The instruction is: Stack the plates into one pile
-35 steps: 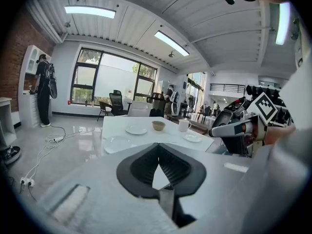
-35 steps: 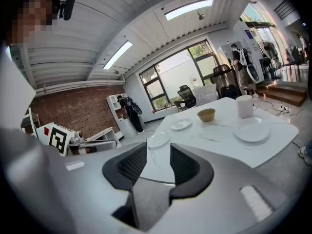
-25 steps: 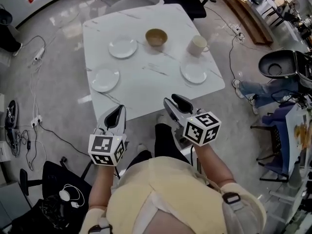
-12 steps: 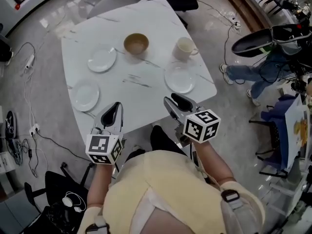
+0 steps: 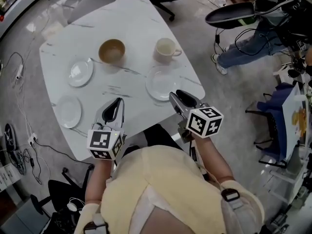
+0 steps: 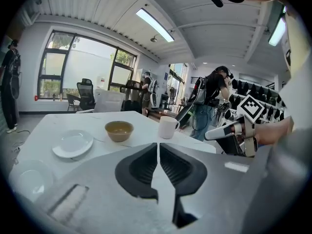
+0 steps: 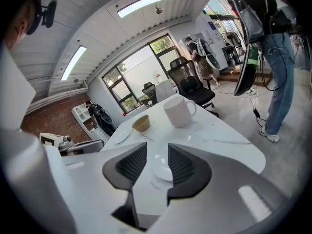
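Head view: the person has closed in, so both tools now reach over the bench edge. The left hand-held gripper is clenched on nothing. The right hand-held gripper, slightly parted and empty, points at the nearest plate. The far plate and the left plate lie apart, so nothing is stacked yet.

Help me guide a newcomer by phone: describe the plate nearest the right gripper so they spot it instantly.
Start at the white table, on its right half. The plate lies between the white mug and the right gripper; the far-left plate and near-left plate both lie across the table, left of the tan bowl.
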Demonstrator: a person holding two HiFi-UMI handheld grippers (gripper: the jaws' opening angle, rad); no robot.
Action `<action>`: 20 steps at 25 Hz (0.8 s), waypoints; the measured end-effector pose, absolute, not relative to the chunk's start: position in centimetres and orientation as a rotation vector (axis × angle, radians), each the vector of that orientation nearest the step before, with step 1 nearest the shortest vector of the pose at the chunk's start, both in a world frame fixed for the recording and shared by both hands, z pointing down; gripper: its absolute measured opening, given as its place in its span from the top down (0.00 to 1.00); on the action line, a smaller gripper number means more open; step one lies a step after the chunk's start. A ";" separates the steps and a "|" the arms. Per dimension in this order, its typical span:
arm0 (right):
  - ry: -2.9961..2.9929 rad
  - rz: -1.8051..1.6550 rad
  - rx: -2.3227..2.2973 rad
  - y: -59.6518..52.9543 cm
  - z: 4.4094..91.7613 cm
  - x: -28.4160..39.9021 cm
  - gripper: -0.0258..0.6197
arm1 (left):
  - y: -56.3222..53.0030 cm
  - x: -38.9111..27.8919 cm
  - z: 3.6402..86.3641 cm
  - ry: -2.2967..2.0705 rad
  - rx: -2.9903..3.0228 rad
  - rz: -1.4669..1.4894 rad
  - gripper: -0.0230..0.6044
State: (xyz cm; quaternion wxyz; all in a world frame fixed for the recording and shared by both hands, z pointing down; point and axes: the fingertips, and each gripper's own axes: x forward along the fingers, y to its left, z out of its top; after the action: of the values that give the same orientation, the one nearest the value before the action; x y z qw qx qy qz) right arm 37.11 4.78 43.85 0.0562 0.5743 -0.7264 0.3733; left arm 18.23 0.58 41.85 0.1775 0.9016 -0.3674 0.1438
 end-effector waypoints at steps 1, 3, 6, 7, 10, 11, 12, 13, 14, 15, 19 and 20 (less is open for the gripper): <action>-2.193 1.142 1.752 4.6 44.1 37.7 0.76 | 0.3 18.8 42.0 -1.030 2.553 0.414 0.94; -2.173 1.161 1.767 4.5 44.5 38.8 0.76 | -0.1 19.9 42.3 -1.013 2.554 0.424 0.94; -2.141 1.198 1.789 4.2 45.3 40.4 0.76 | -0.6 21.3 42.8 -0.990 2.552 0.442 0.94; -2.130 1.210 1.794 4.2 45.6 40.9 0.76 | -0.8 21.7 43.1 -0.982 2.550 0.449 0.93; -2.092 1.249 1.798 3.9 46.8 42.0 0.76 | -1.2 22.9 43.8 -0.956 2.545 0.470 0.93; -2.079 1.266 1.796 3.9 47.1 42.4 0.76 | -1.3 23.3 44.1 -0.948 2.544 0.480 0.93; -2.068 1.286 1.794 3.9 47.5 42.6 0.76 | -1.4 23.7 44.3 -0.939 2.544 0.491 0.93; -2.056 1.306 1.791 3.9 47.9 42.9 0.76 | -1.5 24.1 44.6 -0.930 2.544 0.502 0.92; -2.046 1.326 1.788 3.8 48.3 43.2 0.76 | -1.5 24.4 44.9 -0.922 2.543 0.512 0.92; -2.036 1.343 1.785 3.7 48.6 43.5 0.76 | -1.6 24.8 45.1 -0.914 2.541 0.520 0.92; -2.007 1.392 1.768 3.2 49.7 44.2 0.76 | -2.0 26.1 46.1 -0.889 2.535 0.554 0.92; -2.003 1.403 1.758 3.0 49.9 44.2 0.76 | -2.1 26.4 46.4 -0.887 2.533 0.563 0.92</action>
State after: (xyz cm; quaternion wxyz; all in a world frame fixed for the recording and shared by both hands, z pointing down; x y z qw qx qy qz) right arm 44.21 3.04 49.93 0.0650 0.5825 -0.6636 0.4648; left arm 26.38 -2.14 46.37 0.1986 0.9053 -0.3170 0.2014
